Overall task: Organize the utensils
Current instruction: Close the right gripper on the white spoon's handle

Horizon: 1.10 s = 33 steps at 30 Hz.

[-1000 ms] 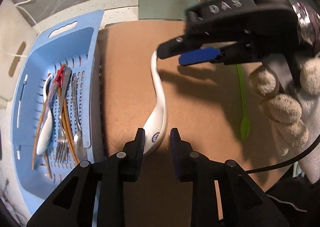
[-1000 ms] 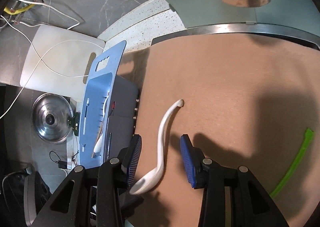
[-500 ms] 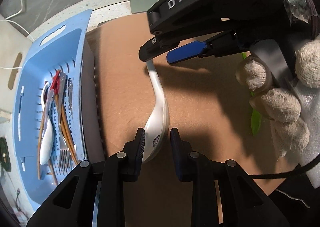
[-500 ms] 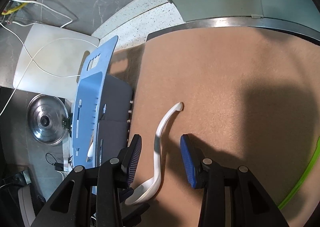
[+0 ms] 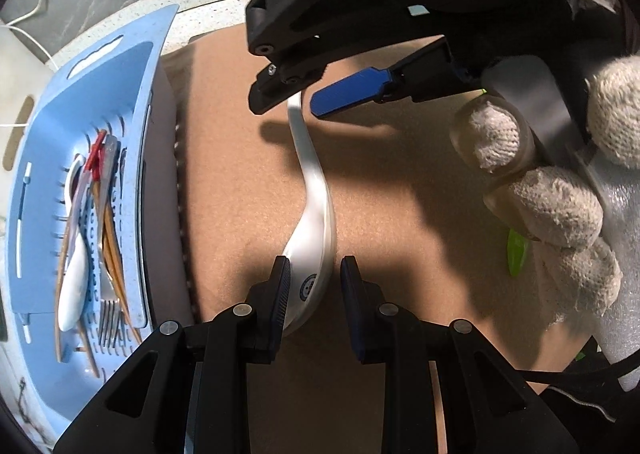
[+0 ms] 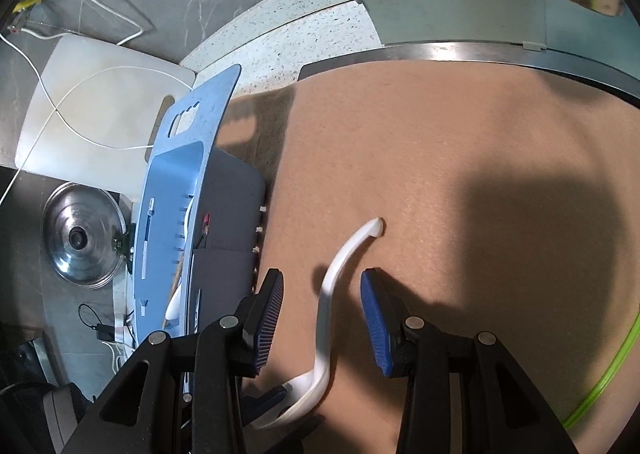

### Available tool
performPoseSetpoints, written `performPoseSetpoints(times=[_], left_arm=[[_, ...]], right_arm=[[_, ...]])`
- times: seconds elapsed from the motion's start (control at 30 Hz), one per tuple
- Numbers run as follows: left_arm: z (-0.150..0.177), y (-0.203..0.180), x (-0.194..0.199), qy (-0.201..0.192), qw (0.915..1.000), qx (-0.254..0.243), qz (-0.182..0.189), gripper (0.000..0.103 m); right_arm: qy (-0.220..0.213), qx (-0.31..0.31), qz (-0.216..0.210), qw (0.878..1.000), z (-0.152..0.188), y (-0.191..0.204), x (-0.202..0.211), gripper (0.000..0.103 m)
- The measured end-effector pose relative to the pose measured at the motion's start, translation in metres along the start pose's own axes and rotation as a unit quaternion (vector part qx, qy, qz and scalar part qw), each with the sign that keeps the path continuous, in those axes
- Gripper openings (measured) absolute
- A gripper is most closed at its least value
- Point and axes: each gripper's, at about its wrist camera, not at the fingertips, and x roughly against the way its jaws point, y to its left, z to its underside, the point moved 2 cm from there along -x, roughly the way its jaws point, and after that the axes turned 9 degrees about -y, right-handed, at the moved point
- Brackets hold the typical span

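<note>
A white ceramic soup spoon [image 5: 314,194] lies on the brown mat [image 5: 248,158]. My left gripper [image 5: 314,278] stands around its bowl, jaws a little apart from it. My right gripper [image 6: 322,294] is open with the spoon's curved handle [image 6: 332,278] between its blue pads; it also shows in the left wrist view [image 5: 304,98] over the handle's tip. A blue perforated basket [image 5: 52,182] at the left holds several forks, chopsticks and a white spoon [image 5: 74,286].
A green plastic utensil [image 6: 600,378] lies on the mat at the right. A steel pot lid [image 6: 82,242] and a white board [image 6: 100,110] with a cable lie left of the basket [image 6: 176,182]. A sink rim [image 6: 460,50] runs behind the mat.
My right gripper has come closer and lower over the spoon's handle, which now sits between its pads. My left gripper has stayed around the bowl.
</note>
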Motion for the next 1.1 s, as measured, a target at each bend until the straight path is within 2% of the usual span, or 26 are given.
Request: performPoseSetpoints(times=[0.43,0.63,0.97,1.1], left_arm=[[-0.001,0.009,-0.001,-0.013,0.9997,0.002,0.019,0.024],[-0.004,0.023,-0.002,-0.012,0.9993,0.011,0.033,0.024],[-0.006,0.035,-0.004,-0.010,0.9991,0.012,0.039,0.024],[-0.006,0.037,-0.006,-0.010,0.9990,0.016,0.040,0.019]], right_arm=[[-0.001,0.024,0.019,1.000,0.003,0.008,-0.007,0.037],[0.004,0.013,0.019,1.000,0.001,0.007,-0.008,0.036],[0.001,0.011,0.027,1.000,0.001,0.006,-0.008,0.030],[0.002,0.012,0.029,0.999,0.000,0.006,-0.009,0.028]])
